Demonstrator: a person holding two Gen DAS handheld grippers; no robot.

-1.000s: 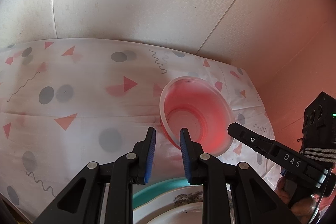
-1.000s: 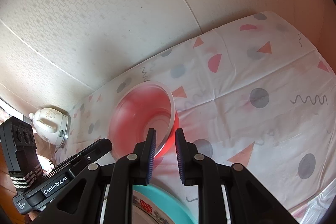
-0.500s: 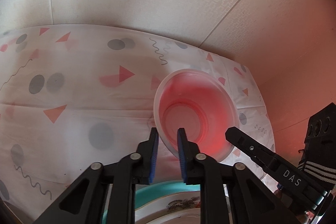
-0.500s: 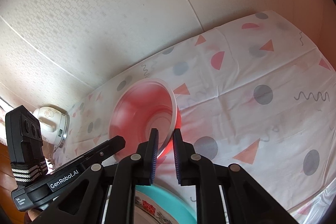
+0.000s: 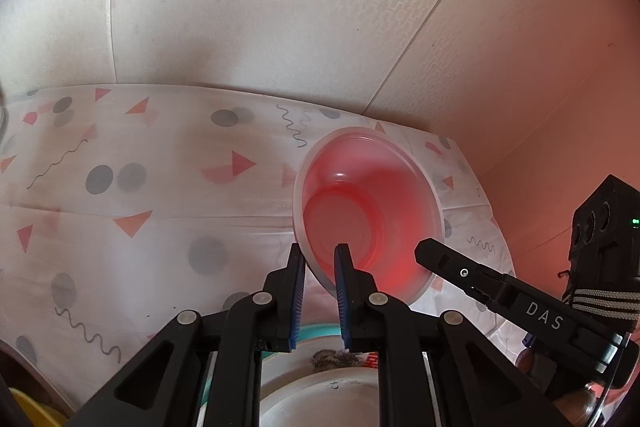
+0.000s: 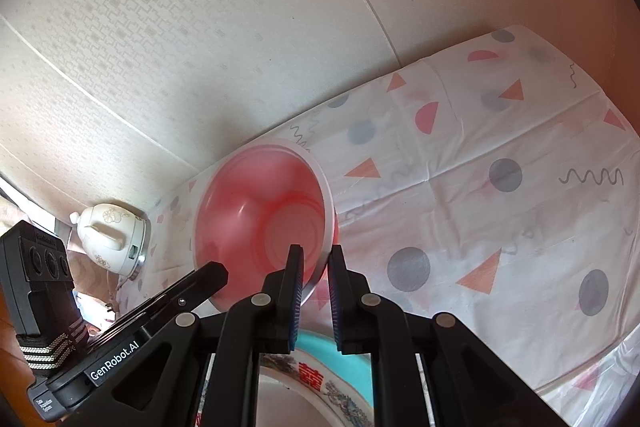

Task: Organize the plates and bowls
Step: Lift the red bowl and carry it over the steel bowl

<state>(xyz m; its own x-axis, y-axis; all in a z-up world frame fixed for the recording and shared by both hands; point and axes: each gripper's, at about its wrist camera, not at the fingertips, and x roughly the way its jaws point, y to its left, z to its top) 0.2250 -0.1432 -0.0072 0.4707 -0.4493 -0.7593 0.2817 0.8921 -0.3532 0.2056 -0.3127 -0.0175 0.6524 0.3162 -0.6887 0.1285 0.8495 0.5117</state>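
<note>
A translucent red plastic bowl (image 5: 368,203) is held tilted above the patterned tablecloth (image 5: 140,195). My left gripper (image 5: 319,259) is shut on the bowl's near left rim. My right gripper (image 6: 315,259) is shut on its near right rim; the bowl also shows in the right wrist view (image 6: 264,219). Below both grippers sits a white decorated bowl (image 5: 320,387) stacked on a teal plate (image 6: 340,351). Each view shows the other gripper beside the bowl.
A white electric kettle (image 6: 110,231) stands at the table's left end. Pale patterned walls (image 5: 260,7) meet in a corner behind the table. A yellow object (image 5: 28,411) shows at the lower left edge. The tablecloth (image 6: 500,207) stretches to the right.
Both grippers closed on the red bowl's rim and lifted it; it now tilts and hangs above the cloth, nearer the stacked dishes.
</note>
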